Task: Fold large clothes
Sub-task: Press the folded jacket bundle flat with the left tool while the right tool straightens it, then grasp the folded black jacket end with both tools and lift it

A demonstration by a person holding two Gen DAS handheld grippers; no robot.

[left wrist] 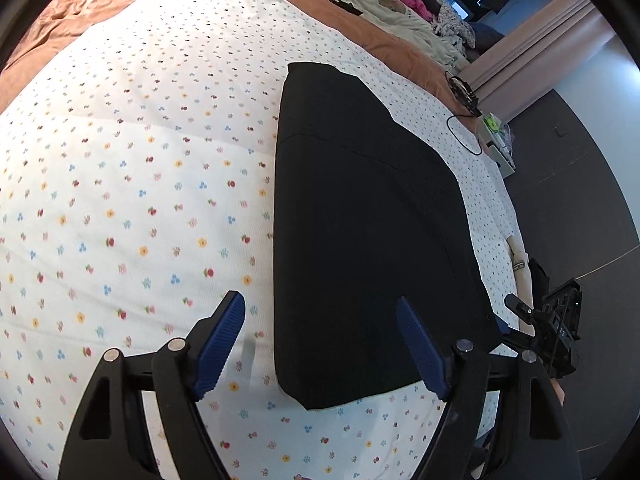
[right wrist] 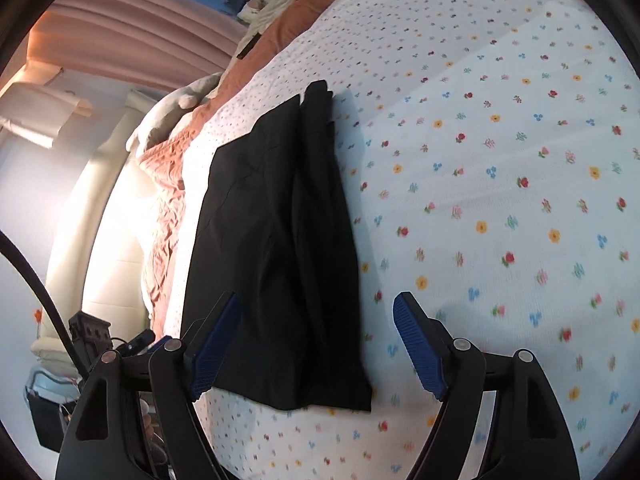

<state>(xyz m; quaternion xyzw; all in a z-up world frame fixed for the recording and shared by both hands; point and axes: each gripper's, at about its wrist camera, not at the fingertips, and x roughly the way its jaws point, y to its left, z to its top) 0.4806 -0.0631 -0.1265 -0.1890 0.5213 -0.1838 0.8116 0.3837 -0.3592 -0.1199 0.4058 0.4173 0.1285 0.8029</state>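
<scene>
A folded black garment point(left wrist: 368, 232) is seen lying flat on a bed covered by a white sheet with a small floral print point(left wrist: 140, 184). In the left wrist view the garment occupies the centre and right of the frame, running from the upper centre down to the lower centre, with its near corner between the two blue pads. In the right wrist view the same garment point(right wrist: 276, 260) lies left of centre, with lengthwise folds visible along its right side.

The left claw point(left wrist: 320, 348) is spread wide and grips nothing; its right pad is seen over the garment's near edge, its left pad over bare sheet. Contact with the cloth cannot be determined.

The right claw point(right wrist: 318, 346) is likewise spread wide and empty, its left pad over the garment's lower left edge, its right pad over the sheet.

A brown quilt point(left wrist: 92, 4) is noted at the upper left of the left wrist view, beyond the sheet. A black cable point(left wrist: 464, 136) lies on the sheet at the upper right. Pink curtains point(right wrist: 132, 36) are recorded at the upper left of the right wrist view.
</scene>
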